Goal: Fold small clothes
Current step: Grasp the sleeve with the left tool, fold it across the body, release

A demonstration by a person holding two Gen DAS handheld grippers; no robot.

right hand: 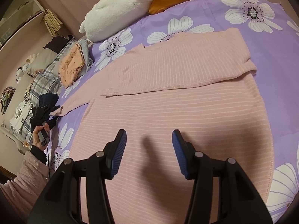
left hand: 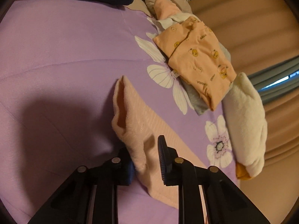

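The left gripper (left hand: 145, 158) pinches the sleeve (left hand: 130, 123) of the pink top (right hand: 177, 115), spread on the purple sheet (left hand: 56, 56); bare sheet lies leftward; the right gripper (right hand: 149, 153) hovers open above the body; only its view shows the folded-over far sleeve; the stuffed goose (left hand: 246, 121) marks the bed's edge.

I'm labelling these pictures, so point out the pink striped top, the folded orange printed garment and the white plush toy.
pink striped top (right hand: 168, 115): right wrist view, middle of its body.
folded orange printed garment (left hand: 201, 59): left wrist view, its top face.
white plush toy (left hand: 246, 123): left wrist view, its white body.
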